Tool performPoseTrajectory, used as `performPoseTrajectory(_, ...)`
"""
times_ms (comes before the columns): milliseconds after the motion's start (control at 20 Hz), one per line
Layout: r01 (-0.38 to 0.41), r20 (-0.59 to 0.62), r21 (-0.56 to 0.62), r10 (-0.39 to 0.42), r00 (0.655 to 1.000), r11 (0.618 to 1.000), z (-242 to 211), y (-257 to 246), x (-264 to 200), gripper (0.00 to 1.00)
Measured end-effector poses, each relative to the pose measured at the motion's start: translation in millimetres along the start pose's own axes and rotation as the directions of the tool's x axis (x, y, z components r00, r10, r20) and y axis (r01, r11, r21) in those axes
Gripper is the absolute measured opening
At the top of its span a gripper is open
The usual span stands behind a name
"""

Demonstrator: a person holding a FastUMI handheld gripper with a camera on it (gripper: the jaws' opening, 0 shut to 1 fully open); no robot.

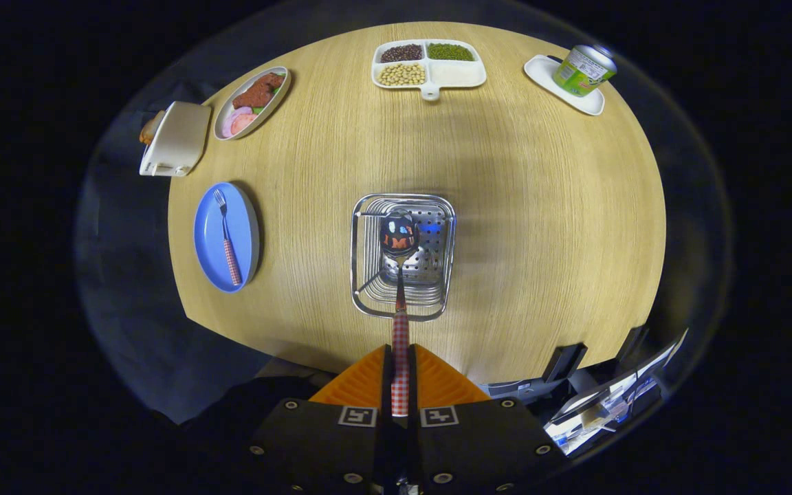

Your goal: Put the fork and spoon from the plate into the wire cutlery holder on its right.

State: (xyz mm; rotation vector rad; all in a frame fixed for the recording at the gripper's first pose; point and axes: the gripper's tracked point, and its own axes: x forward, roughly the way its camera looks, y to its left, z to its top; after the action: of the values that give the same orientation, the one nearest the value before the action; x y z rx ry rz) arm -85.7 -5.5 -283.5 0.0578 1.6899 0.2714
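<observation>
Gripper view showed the orange two-finger gripper (401, 375) clamped on one red-checked-handled spoon (399, 275) over the one square wire cutlery holder (368, 275), one matching fork (226, 237) on the blue plate (207, 240) to its left.

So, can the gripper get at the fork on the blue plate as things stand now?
Probably not yet: the gripper is shut on the spoon, held over the wire holder. The fork lies uncovered on the blue plate, so the way looks free once the jaws let go.

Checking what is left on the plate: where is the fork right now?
In the gripper view the fork lies on the blue plate, left of the wire cutlery holder and just before the white toaster.
</observation>
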Motion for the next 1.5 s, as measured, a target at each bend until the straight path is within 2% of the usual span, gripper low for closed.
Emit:
performPoseTrajectory(200,-0.021,0.026,0.039,0.020,0.999,0.999,14,1,-3,0.11)
performPoseTrajectory(350,-0.050,0.140,0.081,0.038,0.989,0.995,36,6,-9,0.15)
performPoseTrajectory(500,-0.073,0.311,0.099,0.039,0.950,0.992,59,11,-25,0.22)
performPoseTrajectory(600,-0.086,0.424,0.087,0.041,0.905,0.993,71,18,-43,0.33)
performPoseTrajectory(650,-0.094,0.478,0.075,0.047,0.877,0.993,77,24,-53,0.45)
performPoseTrajectory(750,-0.098,0.582,0.055,0.047,0.812,0.994,88,36,-70,0.67)
performPoseTrajectory(850,-0.100,0.683,0.045,0.042,0.730,0.994,99,46,-92,0.82)
performPoseTrajectory(950,-0.094,0.769,0.037,0.032,0.639,0.995,108,50,-115,0.88)
performPoseTrajectory(1100,-0.050,0.887,0.019,0.006,0.462,0.999,119,55,-154,0.90)
performPoseTrajectory(1200,0.018,0.937,0.023,-0.028,0.347,1.000,122,57,-180,0.91)
performPoseTrajectory(1250,0.060,0.945,0.047,-0.064,0.320,0.997,122,55,-186,0.91)
performPoseTrajectory(1500,0.062,0.989,0.037,-0.045,0.141,0.997,118,91,-227,0.92)
